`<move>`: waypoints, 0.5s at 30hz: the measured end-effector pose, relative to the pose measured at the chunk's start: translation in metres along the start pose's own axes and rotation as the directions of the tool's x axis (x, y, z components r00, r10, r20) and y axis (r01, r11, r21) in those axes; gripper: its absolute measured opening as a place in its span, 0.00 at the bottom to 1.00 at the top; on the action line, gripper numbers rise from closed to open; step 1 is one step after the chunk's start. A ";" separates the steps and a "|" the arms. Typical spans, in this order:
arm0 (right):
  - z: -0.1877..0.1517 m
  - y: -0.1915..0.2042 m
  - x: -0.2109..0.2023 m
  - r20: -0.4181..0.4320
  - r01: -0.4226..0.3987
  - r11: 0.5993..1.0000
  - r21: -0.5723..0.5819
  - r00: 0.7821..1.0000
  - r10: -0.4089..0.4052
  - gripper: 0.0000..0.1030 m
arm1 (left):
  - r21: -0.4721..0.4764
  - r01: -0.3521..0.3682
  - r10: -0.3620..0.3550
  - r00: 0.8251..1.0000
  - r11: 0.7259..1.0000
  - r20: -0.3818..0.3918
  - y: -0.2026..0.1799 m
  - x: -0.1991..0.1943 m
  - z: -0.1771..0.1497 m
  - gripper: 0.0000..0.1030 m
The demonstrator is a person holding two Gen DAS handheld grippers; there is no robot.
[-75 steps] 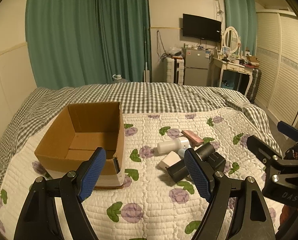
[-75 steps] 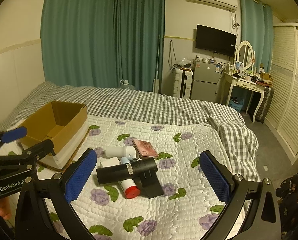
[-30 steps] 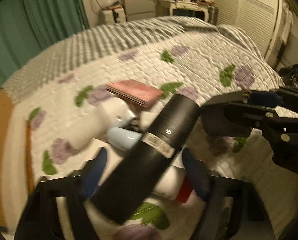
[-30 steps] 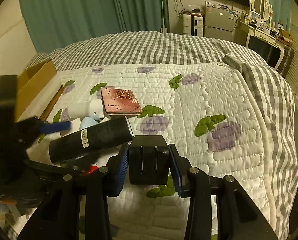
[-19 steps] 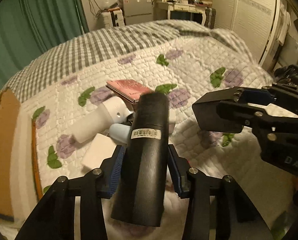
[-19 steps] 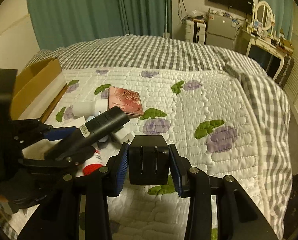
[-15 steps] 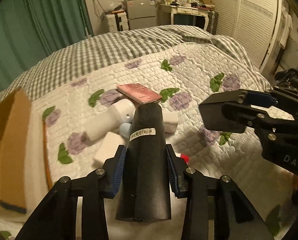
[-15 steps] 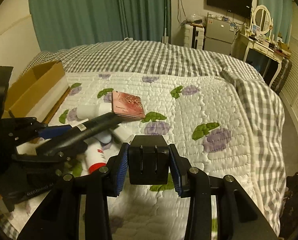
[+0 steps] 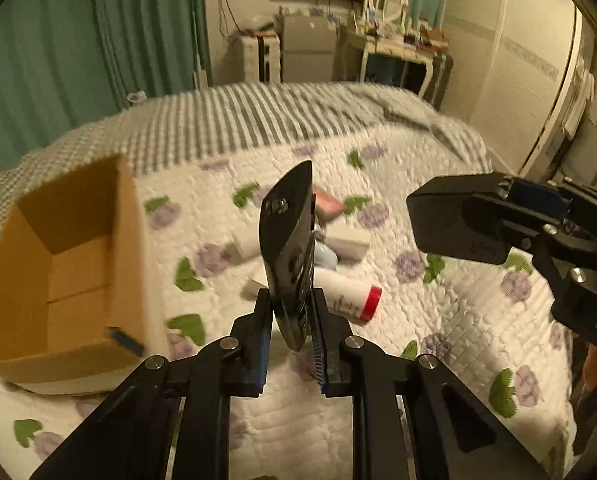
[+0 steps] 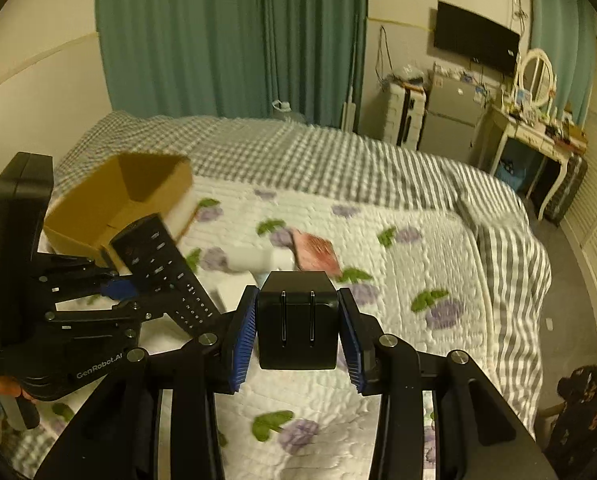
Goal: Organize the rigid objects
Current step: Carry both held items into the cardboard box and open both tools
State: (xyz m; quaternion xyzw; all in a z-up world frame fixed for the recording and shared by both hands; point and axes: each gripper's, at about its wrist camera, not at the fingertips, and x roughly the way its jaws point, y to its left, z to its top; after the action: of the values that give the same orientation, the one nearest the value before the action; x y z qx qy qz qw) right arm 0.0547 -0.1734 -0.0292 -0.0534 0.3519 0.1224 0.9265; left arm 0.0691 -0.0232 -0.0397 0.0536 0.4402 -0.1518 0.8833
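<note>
My left gripper (image 9: 291, 302) is shut on a black remote control (image 9: 288, 232), held edge-on and lifted above the quilt. The right wrist view shows the remote's button face (image 10: 158, 264) in front of the open cardboard box (image 10: 154, 176). My right gripper (image 10: 298, 312) is shut on a black plug adapter (image 10: 296, 320) with two slots on its face, also raised off the bed. In the left wrist view the adapter (image 9: 446, 220) hangs at the right, and the empty box (image 9: 132, 240) stands at the left on the bed.
On the flowered quilt (image 9: 418, 320) lie a white bottle with a red cap (image 9: 350, 300), a small white box (image 9: 346, 242), a pink booklet (image 10: 316, 254) and a white tube (image 10: 250, 258). Beyond are a checked blanket, green curtains and a dressing table.
Both grippers have risen off the quilt with their loads. The left jaws have closed further on the remote, which now stands edge-on. The cardboard box has come into view.
</note>
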 end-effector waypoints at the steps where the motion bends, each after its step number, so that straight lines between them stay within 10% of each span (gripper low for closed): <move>1: 0.004 0.005 -0.004 0.007 -0.001 1.000 -0.005 1.000 0.001 0.37 | -0.007 -0.001 0.001 1.000 1.000 0.022 0.005 -0.010 0.003 0.17; 15: 0.093 0.119 -0.015 0.125 -0.113 0.987 -0.111 0.984 0.127 0.37 | -0.093 -0.130 0.149 0.956 0.987 0.253 0.112 -0.123 0.040 0.17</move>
State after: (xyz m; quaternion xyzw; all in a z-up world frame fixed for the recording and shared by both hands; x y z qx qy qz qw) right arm 0.0719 -0.0444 0.0487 -0.0719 0.2859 0.1995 0.9345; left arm 0.0655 0.1005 0.0777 0.0310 0.3213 -0.0780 0.9432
